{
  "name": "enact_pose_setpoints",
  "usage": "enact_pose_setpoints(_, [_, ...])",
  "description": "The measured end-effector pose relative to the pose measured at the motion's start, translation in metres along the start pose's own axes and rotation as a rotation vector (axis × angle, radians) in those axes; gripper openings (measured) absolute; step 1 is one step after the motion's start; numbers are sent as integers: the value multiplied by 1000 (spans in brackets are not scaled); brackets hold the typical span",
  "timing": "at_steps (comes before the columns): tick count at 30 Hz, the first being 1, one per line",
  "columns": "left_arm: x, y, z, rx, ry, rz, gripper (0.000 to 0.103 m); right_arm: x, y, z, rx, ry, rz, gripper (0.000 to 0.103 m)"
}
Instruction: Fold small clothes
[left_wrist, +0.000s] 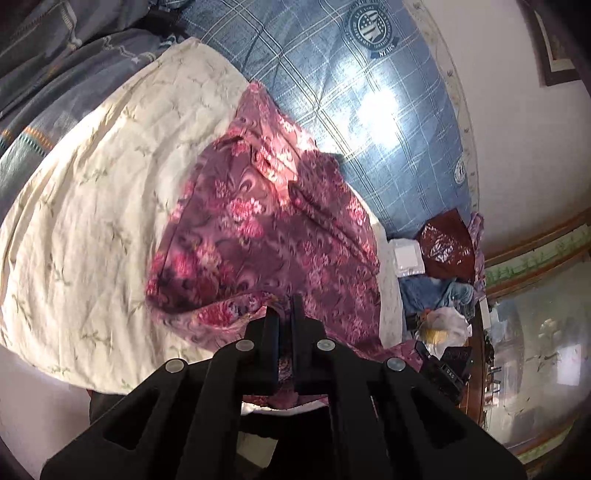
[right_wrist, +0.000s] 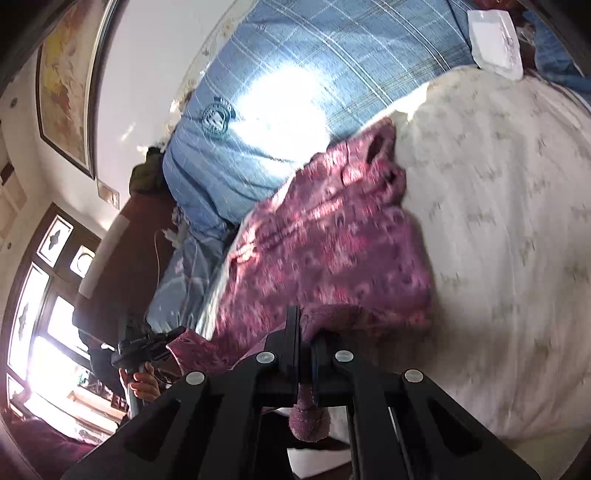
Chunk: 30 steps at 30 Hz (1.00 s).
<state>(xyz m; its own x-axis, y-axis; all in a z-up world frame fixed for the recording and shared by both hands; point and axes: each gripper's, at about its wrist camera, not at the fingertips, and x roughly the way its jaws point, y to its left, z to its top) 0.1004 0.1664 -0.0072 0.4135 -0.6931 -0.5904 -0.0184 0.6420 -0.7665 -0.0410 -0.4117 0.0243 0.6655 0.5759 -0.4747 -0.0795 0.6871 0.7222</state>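
A purple garment with pink flowers (left_wrist: 266, 229) lies on a cream quilted cover (left_wrist: 92, 206) on the bed. My left gripper (left_wrist: 284, 306) is shut on the garment's near edge, with cloth pinched between the fingers. My right gripper (right_wrist: 304, 325) is shut on another near edge of the same garment (right_wrist: 325, 240), and a fold of cloth hangs down behind its fingers. In the right wrist view the left gripper (right_wrist: 147, 345) shows at lower left, held by a hand, with the garment's corner in it. Both held edges are lifted off the cover.
A blue checked quilt (left_wrist: 351, 110) lies beyond the cream cover (right_wrist: 498, 221). Grey-blue bedding (left_wrist: 55, 74) is bunched at the far left. A dark red bag (left_wrist: 447, 243), blue clothes and clutter sit at the bed's right side. A window (right_wrist: 40, 321) and a framed picture (right_wrist: 62, 81) are on the walls.
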Motion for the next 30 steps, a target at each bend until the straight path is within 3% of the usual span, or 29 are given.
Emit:
enact_pose_setpoints(7, [25,-8,69,-20,-79,38,3,30,-2,69,25,-91,34,4])
enact_pose_setpoints(14, [63,-10,145,-46,-130,43,2,82,-30,138,106,-122,50,4])
enact_pose_setpoints(18, [98,-4,187,-66,-121,55,2,114,-57,167,170,-138,49,4])
enact_pose_setpoints(22, [140,6,218,-92,-84,140,3,148,-89,186,248,-119,-26,5])
enact_pose_setpoints(25, [164,12,220,-92,-32,192,3,161,-103,187,308,-79,-55,10])
enact_pose_setpoints(27, [163,7,216,-53,-29,197,3,155,-100,184,294,-83,-27,12])
enact_pose_setpoints(29, [154,1,209,-21,-36,162,8,143,-93,179,261,-91,-14,25])
enact_pose_setpoints(30, [149,-1,206,-16,-34,135,18,138,-89,176,250,-88,2,41])
